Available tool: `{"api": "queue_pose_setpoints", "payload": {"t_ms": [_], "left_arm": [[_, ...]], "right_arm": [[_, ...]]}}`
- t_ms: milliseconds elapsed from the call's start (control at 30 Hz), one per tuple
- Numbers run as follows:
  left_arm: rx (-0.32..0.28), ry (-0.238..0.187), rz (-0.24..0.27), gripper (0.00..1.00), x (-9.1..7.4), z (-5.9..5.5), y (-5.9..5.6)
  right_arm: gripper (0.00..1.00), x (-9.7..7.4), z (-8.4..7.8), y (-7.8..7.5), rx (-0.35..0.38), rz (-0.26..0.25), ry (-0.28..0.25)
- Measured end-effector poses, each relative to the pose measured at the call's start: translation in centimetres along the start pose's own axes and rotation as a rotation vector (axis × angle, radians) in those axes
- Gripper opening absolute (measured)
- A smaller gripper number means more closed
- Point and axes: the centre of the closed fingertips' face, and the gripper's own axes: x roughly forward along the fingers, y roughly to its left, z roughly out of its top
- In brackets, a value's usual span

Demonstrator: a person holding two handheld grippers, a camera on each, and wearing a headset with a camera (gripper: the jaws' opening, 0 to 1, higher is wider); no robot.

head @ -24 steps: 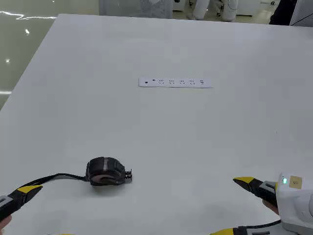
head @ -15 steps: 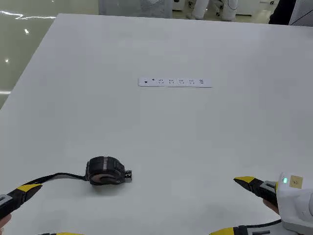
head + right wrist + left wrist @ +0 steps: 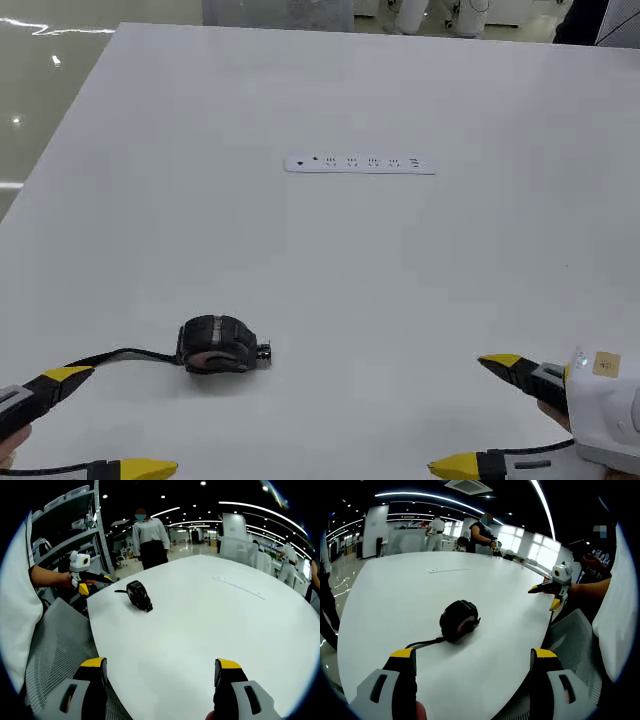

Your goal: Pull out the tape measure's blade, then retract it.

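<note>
Person wears a plain white top (image 3: 621, 610) with loose short sleeves. The left gripper (image 3: 472, 655) has black jaws with yellow tips and grey bases, each base with a dark slot. The right gripper (image 3: 160, 664) is the same build: black jaws, yellow tips, grey slotted bases. In the head view the right gripper's body is rounded white plastic with a small green light (image 3: 581, 371) lit. A tan square sticker (image 3: 603, 368) sits on top, print too small to read.
</note>
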Motion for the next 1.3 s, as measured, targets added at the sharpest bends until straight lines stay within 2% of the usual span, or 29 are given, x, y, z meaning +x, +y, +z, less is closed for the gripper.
{"api": "queue_pose_setpoints", "payload": {"t_ms": [33, 100, 267, 867, 1067, 1300], "left_arm": [[-0.001, 0.003, 0.0, 0.9, 0.1, 0.0, 0.1], [0.005, 0.002, -0.004, 0.9, 0.2, 0.1, 0.2], [0.03, 0.023, -0.019, 0.9, 1.0, 0.2, 0.6], [0.16, 0.11, -0.11, 0.9, 4.5, 1.2, 1.5], [0.22, 0.163, -0.141, 0.9, 5.6, 1.0, 1.9], [0.252, 0.19, -0.166, 0.84, 6.7, 1.2, 2.4]], "right_arm": [[0.9, 0.1, 0.0, -0.3, -0.012, -0.019, 0.002], [0.89, 0.2, 0.1, -0.1, -0.003, 0.004, -0.003], [0.91, 0.9, 0.2, -0.7, -0.017, 0.003, 0.005], [0.92, 4.4, 1.8, -1.4, -0.074, 0.085, 0.034], [0.93, 5.7, 2.4, -1.6, -0.102, 0.111, 0.038], [0.92, 7.2, 2.4, -1.7, -0.12, 0.146, 0.056]]}}
